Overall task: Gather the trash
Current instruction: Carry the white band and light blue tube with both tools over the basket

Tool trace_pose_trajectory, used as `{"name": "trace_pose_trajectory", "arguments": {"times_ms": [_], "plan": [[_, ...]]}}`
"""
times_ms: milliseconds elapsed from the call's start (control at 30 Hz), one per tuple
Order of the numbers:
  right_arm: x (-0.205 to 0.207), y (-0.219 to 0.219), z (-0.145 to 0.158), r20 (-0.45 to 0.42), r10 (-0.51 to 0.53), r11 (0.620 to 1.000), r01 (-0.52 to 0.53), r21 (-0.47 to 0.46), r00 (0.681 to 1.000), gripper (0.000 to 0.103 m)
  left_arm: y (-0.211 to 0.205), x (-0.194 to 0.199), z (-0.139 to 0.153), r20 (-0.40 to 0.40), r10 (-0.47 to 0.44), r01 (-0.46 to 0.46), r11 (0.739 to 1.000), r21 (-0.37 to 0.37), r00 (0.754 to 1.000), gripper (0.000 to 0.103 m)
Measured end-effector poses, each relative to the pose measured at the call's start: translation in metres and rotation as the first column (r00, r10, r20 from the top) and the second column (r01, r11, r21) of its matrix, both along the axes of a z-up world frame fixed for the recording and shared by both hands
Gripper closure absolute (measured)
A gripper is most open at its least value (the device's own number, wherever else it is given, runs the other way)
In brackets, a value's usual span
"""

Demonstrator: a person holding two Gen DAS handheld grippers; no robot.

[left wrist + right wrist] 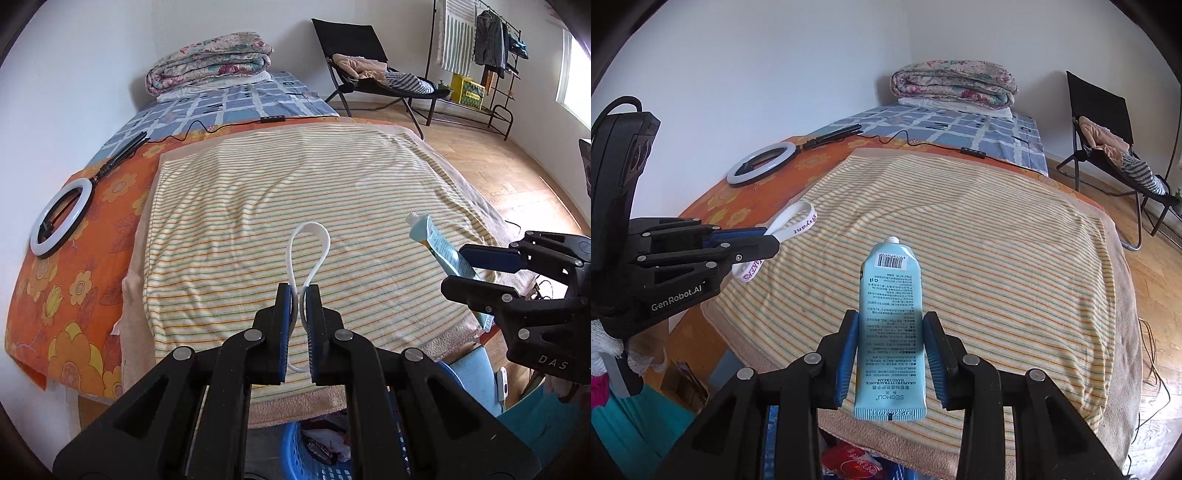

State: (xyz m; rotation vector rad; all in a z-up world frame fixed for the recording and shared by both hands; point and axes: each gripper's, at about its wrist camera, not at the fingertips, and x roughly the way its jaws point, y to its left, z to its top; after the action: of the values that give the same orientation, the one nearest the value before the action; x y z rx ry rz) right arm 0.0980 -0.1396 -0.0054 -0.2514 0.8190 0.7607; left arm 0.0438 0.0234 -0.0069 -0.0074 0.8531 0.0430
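- The left tool [298, 295] is clamped on a white wristband [308, 254] at the centre of its view; the loop sticks forward past the fingertips, above the striped towel [295, 184] spread on the bed [229, 103].
- The right tool [890, 332] grips a pale blue hand-cream tube [892, 314] by its sides, low centre of its view, nozzle pointing away, crimped end toward the camera.
- A blue basket [295, 454] holding scraps shows at the bottom edge.
- A ring light [61, 218] lies at left on the orange floral sheet [92, 258].
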Motion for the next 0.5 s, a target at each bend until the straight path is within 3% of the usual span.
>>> {"name": "trace_pose_trajectory", "arguments": {"times_ms": [500], "plan": [[-0.078,-0.032,-0.013,-0.031,0.020,1.000,-0.020,-0.008,0.999,0.067,-0.017,-0.071,-0.033,-0.068,-0.026,0.025,1.000,-0.018,0.997,0.097]]}}
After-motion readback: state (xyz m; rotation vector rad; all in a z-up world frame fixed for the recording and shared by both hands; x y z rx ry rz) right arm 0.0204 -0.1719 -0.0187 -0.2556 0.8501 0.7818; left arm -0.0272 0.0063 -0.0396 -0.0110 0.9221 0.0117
